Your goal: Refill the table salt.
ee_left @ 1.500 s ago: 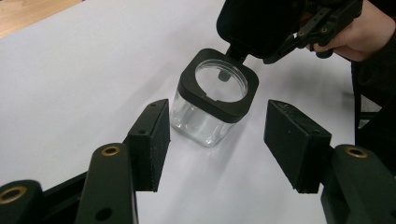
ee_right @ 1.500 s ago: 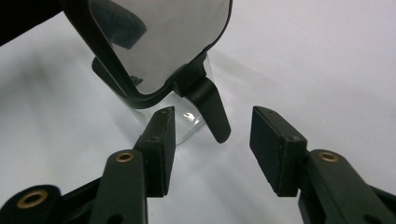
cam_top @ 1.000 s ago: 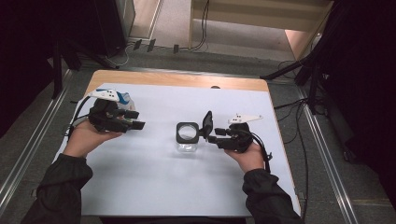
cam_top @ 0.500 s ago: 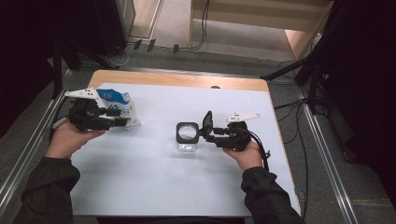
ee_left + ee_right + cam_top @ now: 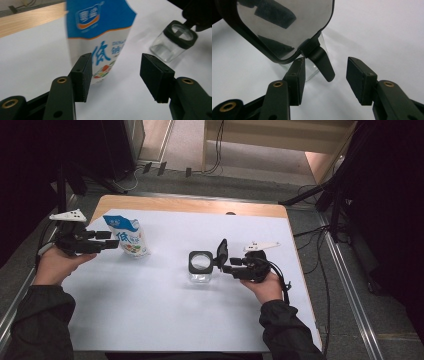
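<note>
A blue and white pouch (image 5: pixel 127 236) (image 5: pixel 100 30) with printed characters stands upright on the white sheet at the left. My left gripper (image 5: pixel 112 241) (image 5: pixel 115 67) points at it from the left, open, and the pouch stands just beyond its pads. A clear glass jar (image 5: pixel 201 267) (image 5: pixel 172 45) with a black rim sits mid-table, its hinged lid (image 5: pixel 222 252) (image 5: pixel 284 25) standing up open. My right gripper (image 5: pixel 227 265) (image 5: pixel 325 75) comes in from the right at the hinge side. Its jaws are open and straddle the black hinge tab (image 5: pixel 322 62) without pressing on it.
The white sheet (image 5: pixel 175 320) covers most of a wooden table (image 5: pixel 200 206). Metal rails run along both sides of the table. Cables and dark stands lie on the floor behind and at the right.
My left gripper has drawn back to the left, away from the pouch, which stays standing in its place. The right gripper and the jar have not moved.
</note>
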A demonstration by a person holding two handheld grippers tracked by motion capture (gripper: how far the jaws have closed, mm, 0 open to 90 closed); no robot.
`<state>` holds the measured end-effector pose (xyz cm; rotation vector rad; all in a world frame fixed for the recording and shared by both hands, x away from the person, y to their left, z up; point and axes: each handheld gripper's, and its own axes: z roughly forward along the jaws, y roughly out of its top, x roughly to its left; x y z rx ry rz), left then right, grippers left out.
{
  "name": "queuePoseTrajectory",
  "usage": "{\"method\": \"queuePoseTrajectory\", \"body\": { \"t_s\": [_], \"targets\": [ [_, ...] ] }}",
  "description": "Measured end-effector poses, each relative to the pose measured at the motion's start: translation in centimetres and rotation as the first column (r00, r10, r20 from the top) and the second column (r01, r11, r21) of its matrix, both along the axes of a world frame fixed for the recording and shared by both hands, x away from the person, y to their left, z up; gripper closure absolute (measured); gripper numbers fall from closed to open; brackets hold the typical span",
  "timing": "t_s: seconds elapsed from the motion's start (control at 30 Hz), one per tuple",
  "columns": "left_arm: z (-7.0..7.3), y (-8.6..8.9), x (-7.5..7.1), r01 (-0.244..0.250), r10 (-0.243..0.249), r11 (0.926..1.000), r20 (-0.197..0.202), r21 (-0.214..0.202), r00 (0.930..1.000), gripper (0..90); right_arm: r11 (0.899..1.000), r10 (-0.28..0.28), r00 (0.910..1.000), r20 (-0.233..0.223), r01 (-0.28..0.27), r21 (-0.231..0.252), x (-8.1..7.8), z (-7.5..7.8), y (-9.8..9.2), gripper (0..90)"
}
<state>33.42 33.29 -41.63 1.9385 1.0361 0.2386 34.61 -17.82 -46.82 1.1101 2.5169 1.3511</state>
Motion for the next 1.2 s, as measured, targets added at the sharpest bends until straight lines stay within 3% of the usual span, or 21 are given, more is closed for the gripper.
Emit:
{"method": "queuePoseTrajectory", "body": {
  "t_s": [0.1, 0.27, 0.6, 0.8, 0.93, 1.07, 1.2],
  "targets": [
    [-0.4, 1.2, 0.7, -0.035, 0.034, 0.9991, -0.01, -0.025, 0.9994, 44.1, 1.0, -0.004, 1.0, 0.001, 0.004, -0.001, -0.2, 0.0, -0.2, 51.2],
    [-0.9, 1.9, 1.9, -0.044, 0.044, 0.9989, -0.026, -0.016, 0.9987, 42.9, 1.0, -0.013, 0.9999, 0.001, 0.013, -0.007, -0.6, -0.2, -0.6, 51.2],
    [-0.9, 1.2, 4.2, -0.01, 0.01, 0.9998, -0.004, -0.02, 0.9999, 45.2, 0.999, -0.047, 0.9989, -0.001, 0.047, -0.007, -1.6, -0.4, -1.8, 51.2],
    [-1.4, 0.6, 5.4, 0.055, -0.055, 0.9973, 0.001, -0.049, 0.9985, 47.3, 0.998, -0.062, 0.9981, 0.002, 0.062, -0.002, -2.1, -0.5, -2.5, 51.2],
    [-1.4, -0.1, 5.8, 0.088, -0.087, 0.9958, 0.011, -0.028, 0.9961, 49.8, 0.998, -0.066, 0.9978, 0.001, 0.066, 0.003, -2.6, -0.5, -2.6, 51.2],
    [-1.5, -0.6, 6.0, 0.104, -0.104, 0.9942, 0.03, -0.025, 0.9942, 54.0, 0.999, -0.054, 0.9985, 0.006, 0.054, -0.006, -2.8, -0.6, -2.4, 51.2],
    [-1.6, -0.9, 6.0, 0.123, -0.122, 0.9918, 0.025, -0.035, 0.9922, 58.7, 0.999, -0.048, 0.9988, 0.005, 0.048, -0.002, -2.9, -0.6, -2.3, 51.3]
  ]
}}
